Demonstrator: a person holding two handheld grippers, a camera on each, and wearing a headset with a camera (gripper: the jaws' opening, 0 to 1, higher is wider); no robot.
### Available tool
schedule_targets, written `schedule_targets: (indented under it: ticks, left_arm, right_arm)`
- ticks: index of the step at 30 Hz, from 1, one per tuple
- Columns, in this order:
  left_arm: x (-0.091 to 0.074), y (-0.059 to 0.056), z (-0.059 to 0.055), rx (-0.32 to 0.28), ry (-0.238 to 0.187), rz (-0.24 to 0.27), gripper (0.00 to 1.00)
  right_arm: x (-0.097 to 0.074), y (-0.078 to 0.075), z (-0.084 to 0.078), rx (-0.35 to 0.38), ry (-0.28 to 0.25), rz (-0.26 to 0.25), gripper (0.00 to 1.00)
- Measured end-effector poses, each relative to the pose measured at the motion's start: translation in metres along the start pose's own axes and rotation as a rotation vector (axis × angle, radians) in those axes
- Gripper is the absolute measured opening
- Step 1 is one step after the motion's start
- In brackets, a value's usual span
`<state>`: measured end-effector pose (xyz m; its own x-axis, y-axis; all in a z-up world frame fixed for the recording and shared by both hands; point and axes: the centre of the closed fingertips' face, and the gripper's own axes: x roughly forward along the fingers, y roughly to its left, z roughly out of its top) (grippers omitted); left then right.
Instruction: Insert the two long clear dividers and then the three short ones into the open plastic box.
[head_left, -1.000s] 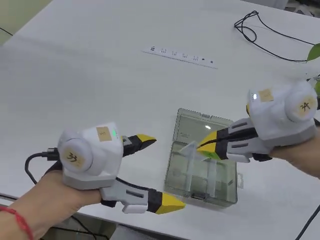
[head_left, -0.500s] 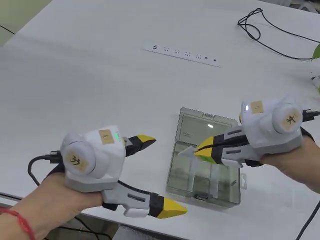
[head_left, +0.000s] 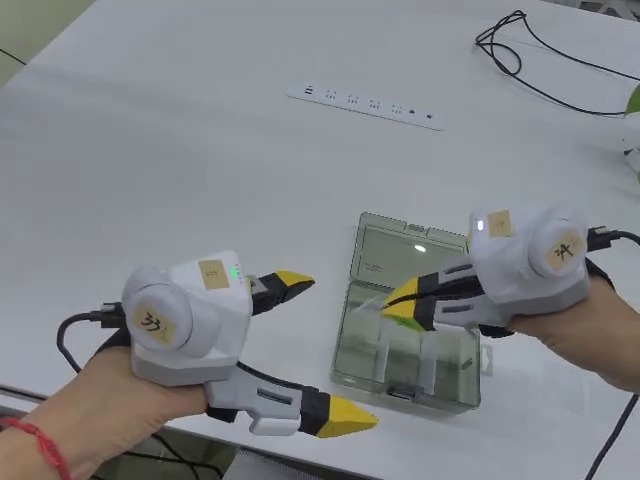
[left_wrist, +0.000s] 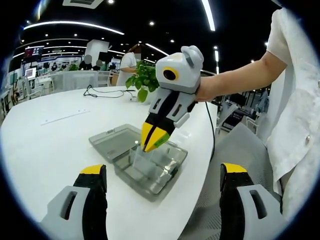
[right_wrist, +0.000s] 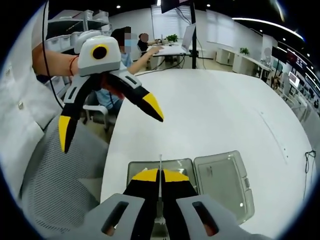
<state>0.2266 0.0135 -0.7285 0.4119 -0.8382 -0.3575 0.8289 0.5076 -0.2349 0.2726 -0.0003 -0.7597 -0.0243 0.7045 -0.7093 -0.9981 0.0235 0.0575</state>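
Your left gripper (head_left: 322, 350) hangs over the near left edge of the desk (head_left: 180, 150), short of the box. Its yellow-tipped jaws are spread wide with nothing between them. In the left gripper view they rise far apart at the bottom, framing the work ahead.

Just to the right lies the open plastic box (head_left: 345, 340), flat on the desk with its lid (head_left: 410, 250) folded back on the far side. Two upright dividers (head_left: 383, 352) already stand in the base, side by side toward the near wall.

Over the base, near the hinge side, your right gripper (head_left: 402, 306) points left and slightly down. Its jaws are pressed together on a clear divider (head_left: 374, 300), which sticks out past the yellow tips. The left gripper view shows that sheet hanging below the tips, down into the base. I cannot tell whether its lower edge touches the floor of the box or sits in a slot. In the right gripper view the sheet shows as a thin bright line between the closed jaws, with the base under them and the lid to the right.

Farther back on the desk lies a white power strip (head_left: 365, 104), and a black cable (head_left: 556, 99) loops at the far right corner.
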Motion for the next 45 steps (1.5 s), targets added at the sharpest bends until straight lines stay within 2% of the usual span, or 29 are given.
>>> schedule_targets:
  ticks: [9, 21, 33, 45]
  left_arm:
    - [0.001, -0.002, 0.000, 0.000, 0.001, -0.008, 0.95]
    - [0.001, -0.002, -0.001, -0.006, 0.000, -0.009, 0.95]
    - [0.002, 0.000, 0.000, -0.007, -0.002, -0.009, 0.95]
    - [0.002, -0.002, 0.000, -0.008, -0.003, -0.010, 0.94]
  right_arm:
    - [0.017, 0.000, -0.007, -0.019, 0.031, 0.023, 0.02]
    - [0.028, -0.001, -0.014, 0.001, 0.047, 0.036, 0.02]
    - [0.039, -0.001, -0.022, 0.026, 0.088, 0.044, 0.02]
    - [0.044, 0.002, -0.028, -0.048, 0.171, 0.040, 0.02]
